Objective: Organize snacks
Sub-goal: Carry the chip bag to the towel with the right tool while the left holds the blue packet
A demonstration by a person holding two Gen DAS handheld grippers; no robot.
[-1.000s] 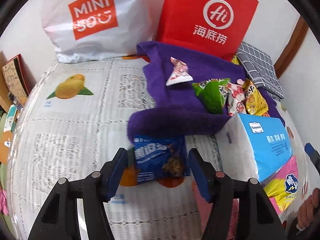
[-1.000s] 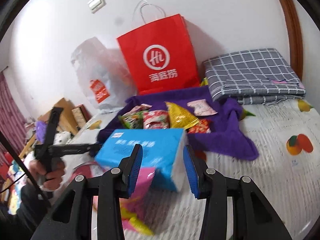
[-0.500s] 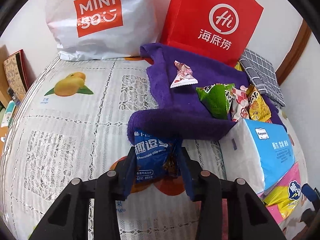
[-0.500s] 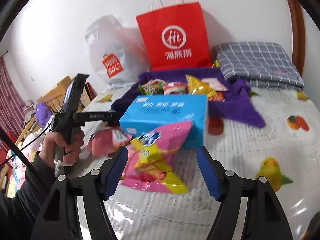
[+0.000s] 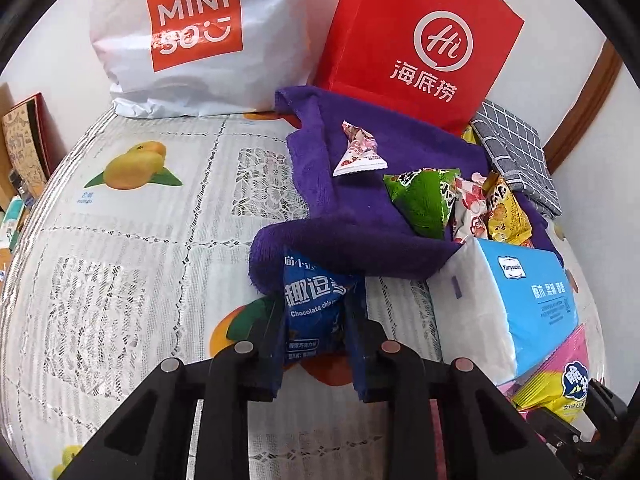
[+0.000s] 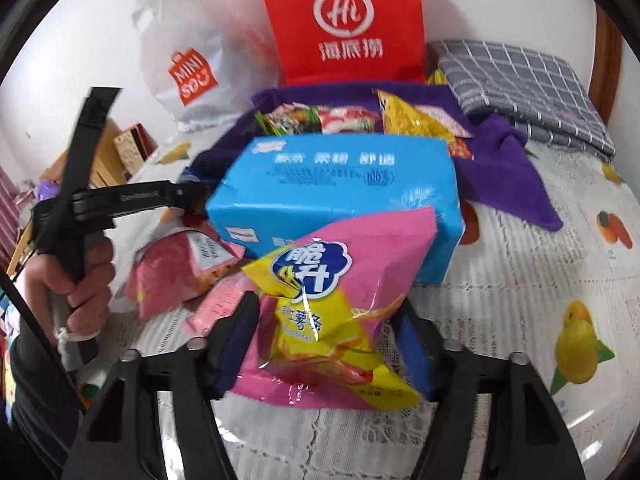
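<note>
My left gripper [image 5: 316, 312] is shut on a blue chocolate-chip cookie packet [image 5: 314, 306] at the near edge of a purple towel [image 5: 360, 232]. On the towel lie a pink-and-white wrapped snack [image 5: 358, 152], a green packet [image 5: 424, 200] and red and yellow packets [image 5: 496, 212]. My right gripper [image 6: 324, 336] is open, its fingers on either side of a pink-and-yellow chip bag [image 6: 328, 312] that leans against a blue tissue pack [image 6: 340, 192]. Two pink packets [image 6: 180, 264] lie left of the bag.
A white Miniso bag [image 5: 176, 36] and a red paper bag [image 5: 420, 40] stand against the wall behind the towel. A grey checked folded cloth [image 6: 520, 88] lies at the back right. The bed has a white lace fruit-print cover [image 5: 120, 240].
My left gripper closed on the blue cookie packet. My right gripper dropped back from the tissue pack, opened wider and now straddles the pink-and-yellow chip bag.
</note>
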